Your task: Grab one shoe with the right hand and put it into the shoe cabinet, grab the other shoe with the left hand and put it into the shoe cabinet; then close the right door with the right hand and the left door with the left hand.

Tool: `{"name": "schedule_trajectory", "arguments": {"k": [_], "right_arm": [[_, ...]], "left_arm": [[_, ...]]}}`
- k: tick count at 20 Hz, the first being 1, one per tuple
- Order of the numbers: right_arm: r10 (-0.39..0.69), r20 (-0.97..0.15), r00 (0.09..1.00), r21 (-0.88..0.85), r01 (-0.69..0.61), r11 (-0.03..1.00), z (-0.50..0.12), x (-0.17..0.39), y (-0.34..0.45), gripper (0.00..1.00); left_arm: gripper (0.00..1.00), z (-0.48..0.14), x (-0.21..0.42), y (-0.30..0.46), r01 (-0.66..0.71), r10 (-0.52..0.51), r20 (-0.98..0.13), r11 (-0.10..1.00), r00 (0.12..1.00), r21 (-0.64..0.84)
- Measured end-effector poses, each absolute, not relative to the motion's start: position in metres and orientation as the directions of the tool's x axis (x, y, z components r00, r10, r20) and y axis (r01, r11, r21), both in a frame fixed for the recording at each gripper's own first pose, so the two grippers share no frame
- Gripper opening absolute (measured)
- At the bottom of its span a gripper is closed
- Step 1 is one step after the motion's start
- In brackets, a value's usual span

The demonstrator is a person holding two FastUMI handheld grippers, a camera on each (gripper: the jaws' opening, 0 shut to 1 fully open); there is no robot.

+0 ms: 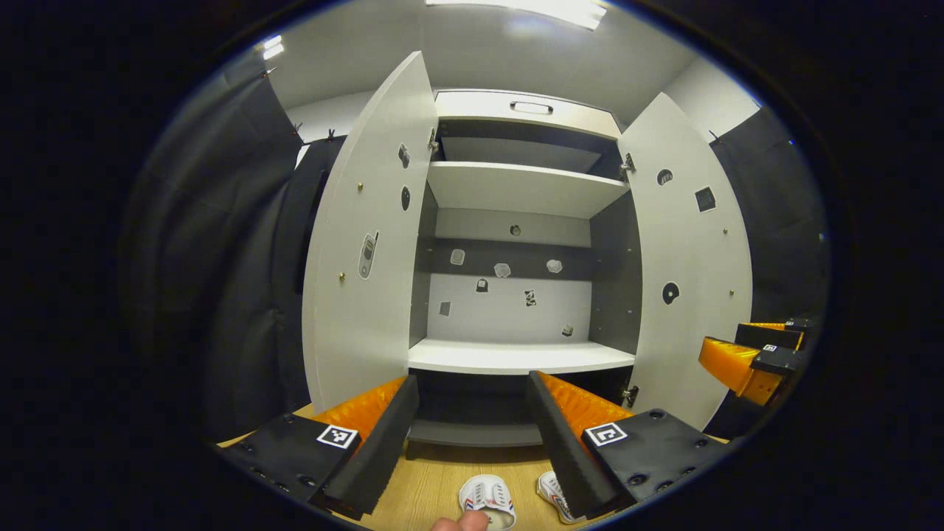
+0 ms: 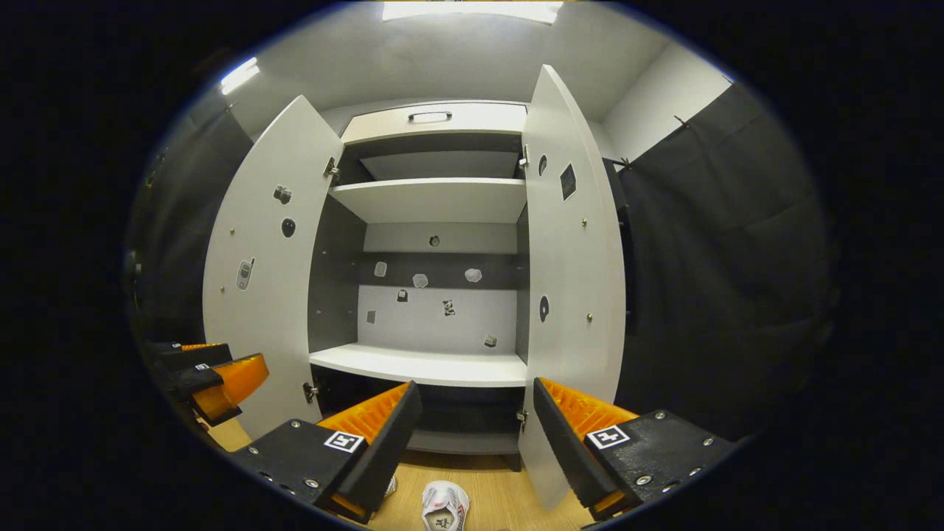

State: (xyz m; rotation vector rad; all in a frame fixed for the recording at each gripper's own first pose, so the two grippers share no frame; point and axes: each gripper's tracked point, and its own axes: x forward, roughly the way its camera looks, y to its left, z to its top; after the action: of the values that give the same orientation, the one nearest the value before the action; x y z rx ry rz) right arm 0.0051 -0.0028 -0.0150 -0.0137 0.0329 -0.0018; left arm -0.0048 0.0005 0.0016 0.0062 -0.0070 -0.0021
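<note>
Cabinet [image 1: 516, 354] doors wide, shoes [image 1: 487, 495] on floor [image 1: 428, 487]

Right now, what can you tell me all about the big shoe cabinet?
The shoe cabinet is tall and white, with dark grey inner side walls. It stands upright on the wooden floor. Its left door and right door are both swung wide open. Small stickers dot the doors and back wall. Inside are white shelves, with nothing on them. A handle sits on top. Both shoes lie on the floor in front.
</note>
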Motion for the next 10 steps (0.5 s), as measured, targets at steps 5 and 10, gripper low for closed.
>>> {"name": "schedule_trajectory", "arguments": {"k": [5, 10], "right_arm": [[0.018, -0.129, 0.992, -0.039, -0.023, 0.999, -0.067, 0.015, 0.004, 0.94], [0.027, -0.303, 0.953, -0.043, -0.042, 0.998, -0.160, 0.019, 0.007, 0.94]], "left_arm": [[0.96, 0.002, -0.007, 0.002, -0.002, 0.002, 0.007, 1.000, 1.000, 0.000], [0.96, 0.000, -0.009, 0.005, -0.009, 0.009, 0.003, 1.000, 1.000, -0.007]]}}
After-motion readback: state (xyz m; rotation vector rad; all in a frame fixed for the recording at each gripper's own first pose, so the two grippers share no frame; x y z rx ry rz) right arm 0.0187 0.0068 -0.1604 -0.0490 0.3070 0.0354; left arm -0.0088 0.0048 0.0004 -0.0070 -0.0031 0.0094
